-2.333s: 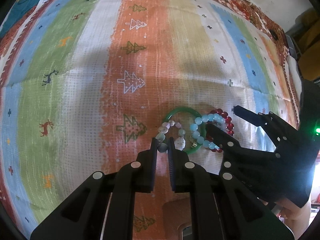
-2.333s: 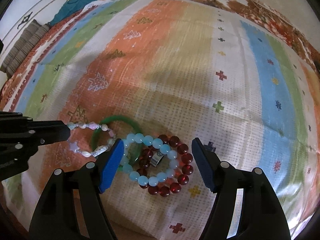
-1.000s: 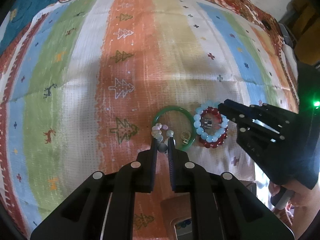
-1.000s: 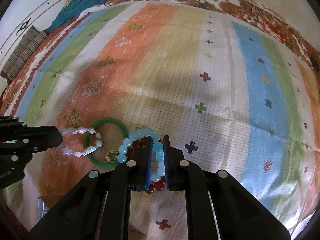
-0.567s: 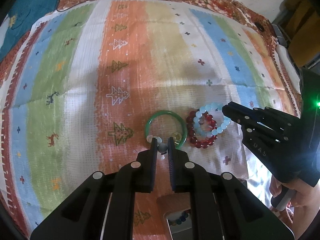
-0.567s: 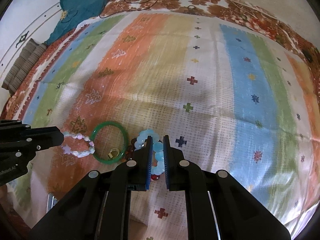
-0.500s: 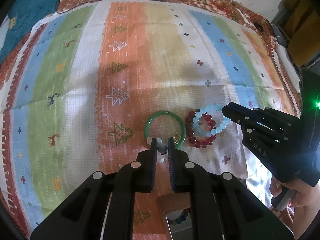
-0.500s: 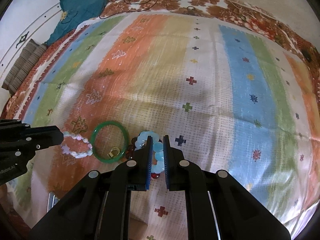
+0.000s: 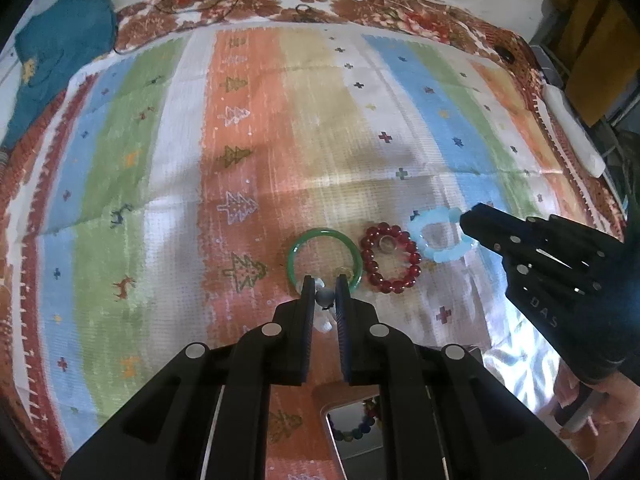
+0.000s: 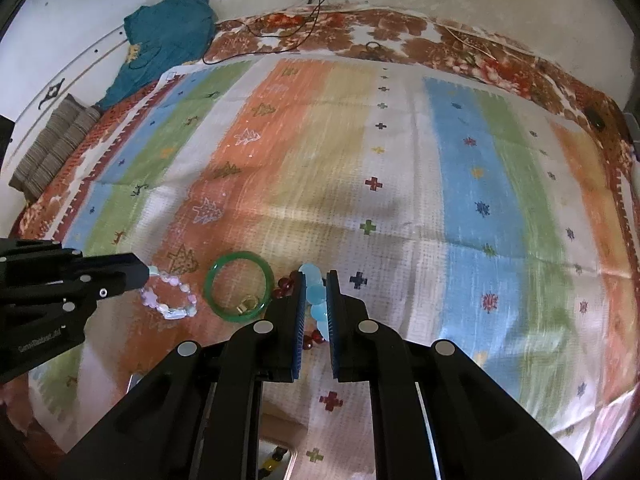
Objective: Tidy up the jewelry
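My left gripper (image 9: pixel 325 295) is shut on a pale pearl bracelet (image 10: pixel 168 295) and holds it lifted off the cloth, left of the green bangle (image 9: pixel 325 257). A small gold ring (image 10: pixel 249 304) lies inside the bangle (image 10: pixel 239 286). A red bead bracelet (image 9: pixel 391 257) with a small ring (image 9: pixel 386 244) inside it lies on the cloth right of the bangle. My right gripper (image 10: pixel 314 295) is shut on a light blue bead bracelet (image 9: pixel 442 236) and holds it lifted, right of the red one.
The striped cloth (image 9: pixel 320 128) covers a bed. A teal garment (image 10: pixel 168 32) and a folded grey cloth (image 10: pixel 52 148) lie at the far left. A case with beads (image 9: pixel 356 424) sits at the near edge, under my left gripper.
Both grippers have risen and pulled apart. The blue bracelet has come off the red one and moved right. The pearl bracelet has come off the bangle and moved left.
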A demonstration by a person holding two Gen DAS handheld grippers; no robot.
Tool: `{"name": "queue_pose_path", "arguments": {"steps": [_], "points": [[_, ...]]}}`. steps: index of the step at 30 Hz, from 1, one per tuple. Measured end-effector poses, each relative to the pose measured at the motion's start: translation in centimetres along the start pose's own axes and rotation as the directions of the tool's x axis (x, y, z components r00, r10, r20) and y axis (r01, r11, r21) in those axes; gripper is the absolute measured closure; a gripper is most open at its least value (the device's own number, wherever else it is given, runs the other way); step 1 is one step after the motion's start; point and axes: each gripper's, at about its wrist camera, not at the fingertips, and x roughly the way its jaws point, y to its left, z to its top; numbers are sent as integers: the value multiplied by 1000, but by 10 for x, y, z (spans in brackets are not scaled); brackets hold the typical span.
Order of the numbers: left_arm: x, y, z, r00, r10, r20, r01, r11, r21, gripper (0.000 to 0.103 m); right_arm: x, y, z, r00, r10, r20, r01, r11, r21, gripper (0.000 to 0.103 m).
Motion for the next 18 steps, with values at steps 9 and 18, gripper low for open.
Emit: {"name": "queue_pose_path", "arguments": {"steps": [9, 18], "points": [[-14, -14, -5, 999, 9, 32, -10, 1000, 25, 93, -14, -1, -8, 999, -31, 23, 31, 999, 12, 92], [-38, -25, -10, 992, 27, 120, -33, 998, 48, 93, -39, 5, -16, 996, -43, 74, 43, 999, 9, 92]]}}
